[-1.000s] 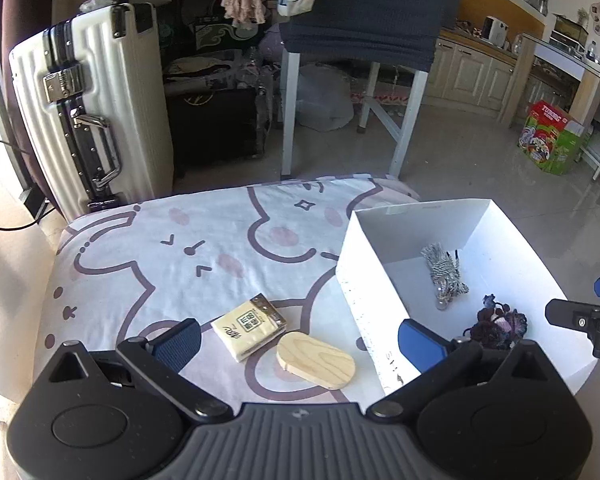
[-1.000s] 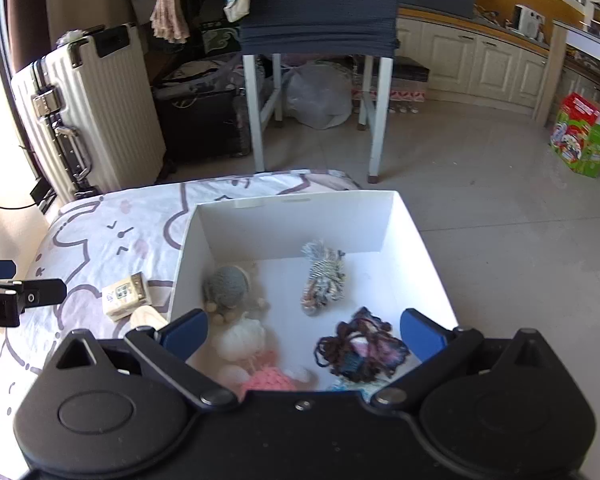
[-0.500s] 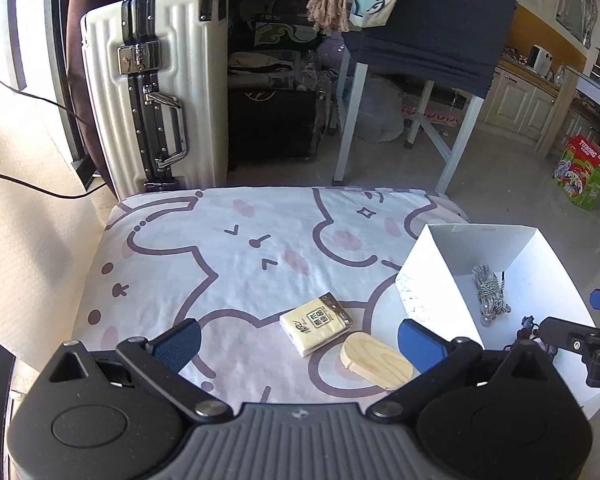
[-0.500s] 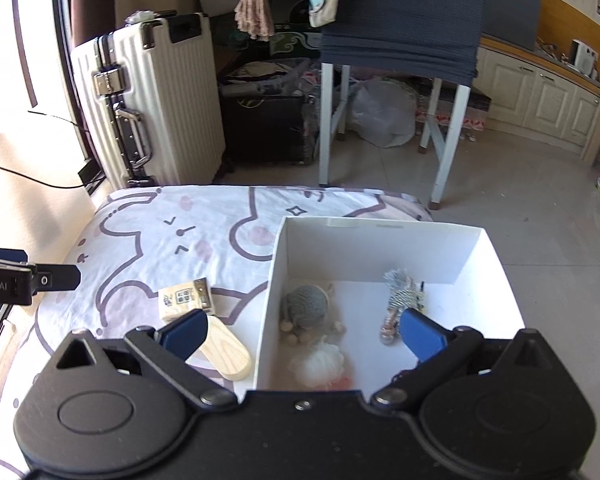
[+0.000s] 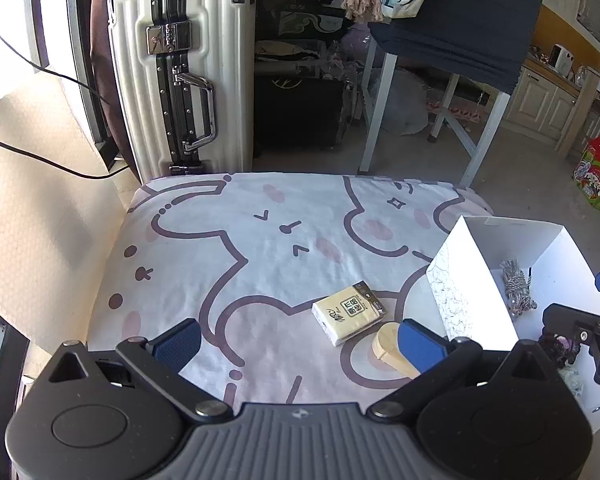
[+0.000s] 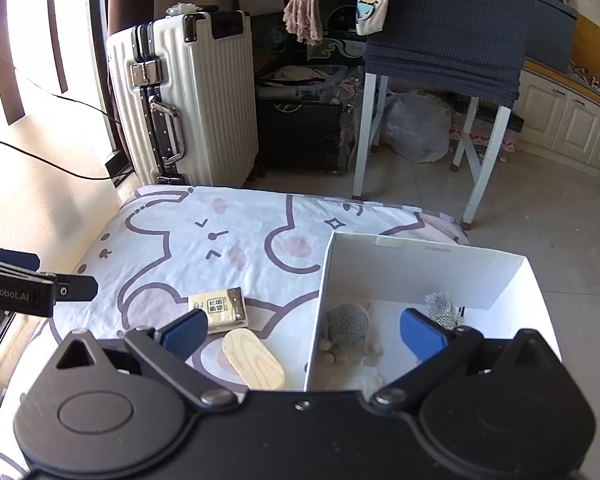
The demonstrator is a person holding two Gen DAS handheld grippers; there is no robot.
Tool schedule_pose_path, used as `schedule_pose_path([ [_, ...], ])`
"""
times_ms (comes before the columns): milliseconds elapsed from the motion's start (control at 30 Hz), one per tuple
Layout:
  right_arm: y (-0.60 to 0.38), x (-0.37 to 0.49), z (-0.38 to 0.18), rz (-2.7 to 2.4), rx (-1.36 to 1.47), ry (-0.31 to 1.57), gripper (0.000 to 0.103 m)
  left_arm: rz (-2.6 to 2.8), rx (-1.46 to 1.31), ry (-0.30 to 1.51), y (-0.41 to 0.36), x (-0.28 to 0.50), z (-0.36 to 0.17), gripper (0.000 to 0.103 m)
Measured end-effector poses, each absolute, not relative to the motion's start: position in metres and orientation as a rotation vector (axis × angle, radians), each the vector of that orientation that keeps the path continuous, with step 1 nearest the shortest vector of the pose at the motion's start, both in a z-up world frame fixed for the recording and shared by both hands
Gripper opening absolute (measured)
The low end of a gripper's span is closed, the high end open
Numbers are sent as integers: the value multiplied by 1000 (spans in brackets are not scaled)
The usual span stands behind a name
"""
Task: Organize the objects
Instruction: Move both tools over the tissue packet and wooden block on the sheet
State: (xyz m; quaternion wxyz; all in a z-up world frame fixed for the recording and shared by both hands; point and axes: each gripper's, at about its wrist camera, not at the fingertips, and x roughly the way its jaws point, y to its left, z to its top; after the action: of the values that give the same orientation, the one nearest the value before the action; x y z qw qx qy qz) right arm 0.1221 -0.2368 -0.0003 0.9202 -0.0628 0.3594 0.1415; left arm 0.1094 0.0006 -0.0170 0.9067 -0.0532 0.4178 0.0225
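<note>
While both grippers hang wide open and empty, the tissue pack [image 5: 349, 309] sits lower center of the left view, between the left gripper [image 5: 298, 344] pads, touching the wooden oval [image 6: 253, 358]. The white box [image 6: 416, 268] fills the lower right under the right gripper [image 6: 304, 330].

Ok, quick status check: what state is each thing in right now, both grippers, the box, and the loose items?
Left gripper: open, empty.
Right gripper: open, empty.
White box: open-topped, upright on the bed cover.
Tissue pack: lying flat outside the box.
Wooden oval piece: lying flat outside the box, beside the pack.
Grey knitted toy: inside the box.
Striped rope toy: inside the box.
Suitcase: closed, standing upright.
</note>
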Motion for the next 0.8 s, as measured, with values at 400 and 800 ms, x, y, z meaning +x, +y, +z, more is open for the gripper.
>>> schedule_pose_path([
  [400,-220,133,-6,324,-172,731,103,54,-121,871,8,117,-25,103],
  [800,-211,148,-17,383,-286,698,103,86,-154,888,14,132,-30,103],
])
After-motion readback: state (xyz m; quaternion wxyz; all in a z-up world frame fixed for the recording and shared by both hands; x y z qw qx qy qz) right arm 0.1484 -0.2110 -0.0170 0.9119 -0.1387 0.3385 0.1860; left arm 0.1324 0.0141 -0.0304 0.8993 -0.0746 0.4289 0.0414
